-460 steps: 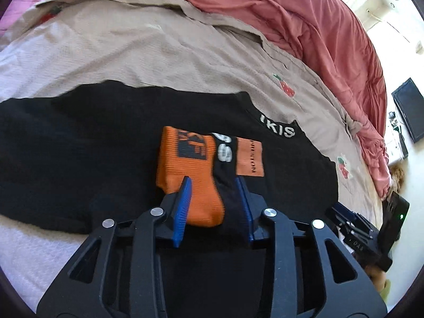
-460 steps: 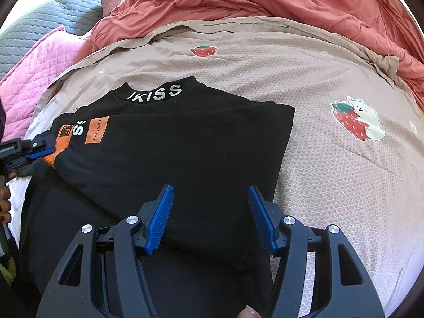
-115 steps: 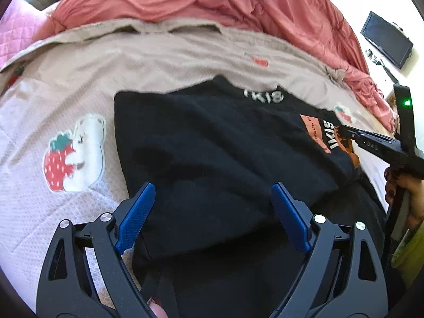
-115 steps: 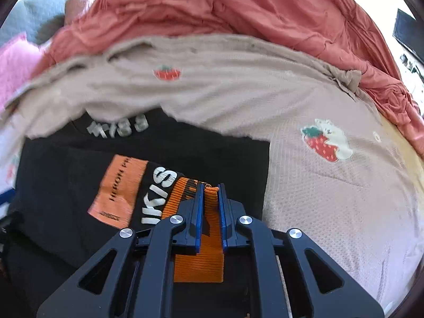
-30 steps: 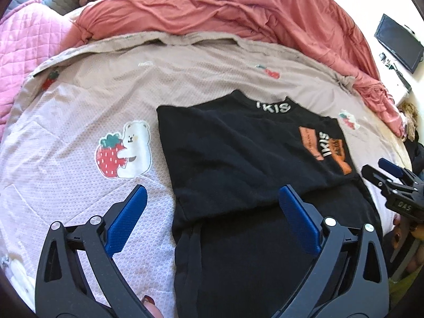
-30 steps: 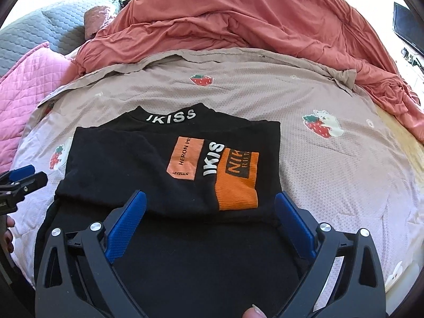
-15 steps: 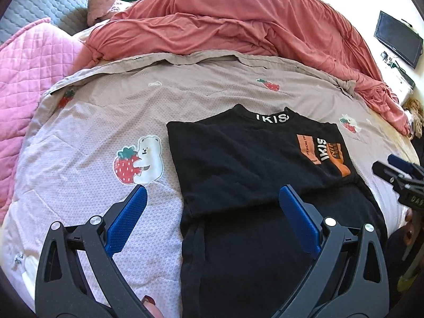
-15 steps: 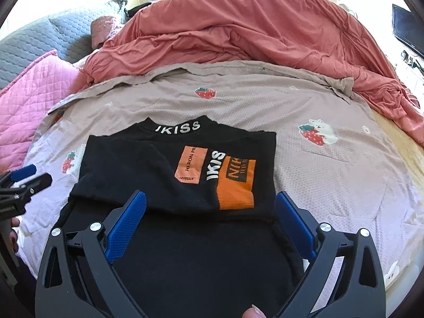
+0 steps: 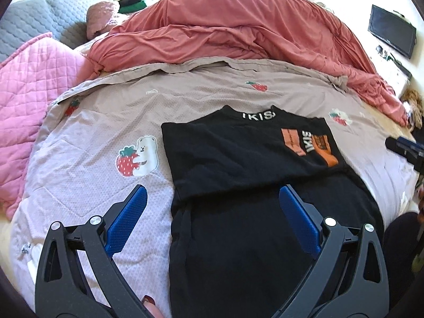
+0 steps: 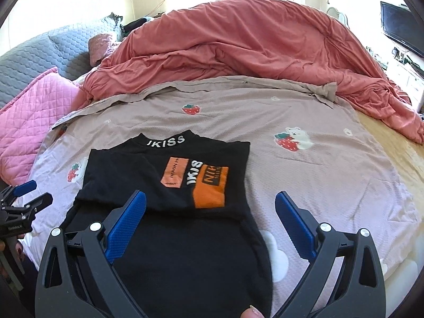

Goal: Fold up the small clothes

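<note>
A black top (image 9: 238,159) lies flat on the bed, both sleeves folded across its chest, an orange cuff and "IKISS" lettering (image 10: 209,182) on top. Its collar (image 10: 167,141) points away from me and its lower body (image 10: 185,259) runs toward me. My left gripper (image 9: 212,217) is open and empty, held above the top's lower left part. My right gripper (image 10: 210,217) is open and empty, above the lower right part. Each gripper also shows at the edge of the other's view: the right one (image 9: 402,145), the left one (image 10: 26,196).
The top rests on a beige sheet with strawberry-bear prints (image 9: 136,156). A bunched red duvet (image 10: 251,42) lies across the far side. Pink quilted bedding (image 9: 23,100) is at the left. A dark screen (image 9: 392,34) stands at the far right beyond the bed.
Both grippers have drawn back and up from the top, so more of the bed shows. Both stay open. The top has not moved.
</note>
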### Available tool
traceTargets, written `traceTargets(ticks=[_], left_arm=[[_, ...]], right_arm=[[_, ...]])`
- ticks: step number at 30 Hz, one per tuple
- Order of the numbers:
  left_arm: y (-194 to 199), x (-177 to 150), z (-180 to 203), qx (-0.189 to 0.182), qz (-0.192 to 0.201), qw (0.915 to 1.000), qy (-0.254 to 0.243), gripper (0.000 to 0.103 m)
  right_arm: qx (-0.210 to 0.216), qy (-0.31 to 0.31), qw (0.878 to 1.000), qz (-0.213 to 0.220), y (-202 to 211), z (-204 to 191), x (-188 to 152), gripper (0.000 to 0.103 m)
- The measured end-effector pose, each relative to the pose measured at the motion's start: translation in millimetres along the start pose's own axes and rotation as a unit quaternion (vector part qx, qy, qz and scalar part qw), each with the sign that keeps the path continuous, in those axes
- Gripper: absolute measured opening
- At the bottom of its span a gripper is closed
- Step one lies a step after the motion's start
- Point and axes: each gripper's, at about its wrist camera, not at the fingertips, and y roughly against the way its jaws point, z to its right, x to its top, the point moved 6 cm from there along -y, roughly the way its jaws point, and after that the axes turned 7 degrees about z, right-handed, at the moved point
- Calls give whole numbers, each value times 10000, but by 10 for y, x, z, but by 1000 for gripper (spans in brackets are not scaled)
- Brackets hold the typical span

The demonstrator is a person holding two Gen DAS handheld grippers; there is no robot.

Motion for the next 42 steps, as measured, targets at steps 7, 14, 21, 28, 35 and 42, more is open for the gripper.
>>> traceTargets(ticks=[7,14,21,28,35,42], left_arm=[[86,-222,21,205,-137,9995,-218,94],[122,-399,-93,372,-341,9987,-99,94],[156,-538,-193,383,-529,9978,124,94],[174,-752,-274,429,-794,9956,246,94],[164,-1014,-324,168,-1209,9908,586,94],[116,-1224,-385,-20,-1605,9816,1038,94]], right_arm=[[-38,-64,9999,-124,85,155,-159,97],[-40,-106,9995,-306,144,256,-355,97],[-89,-253,9984,-502,180,387,-538,97],[-79,-257,9970,-724,220,414,-695,97],[-179,-373,9931,-1098,208,501,-893,97],[-286,-492,9854,-1604,104,540,-1115,97]])
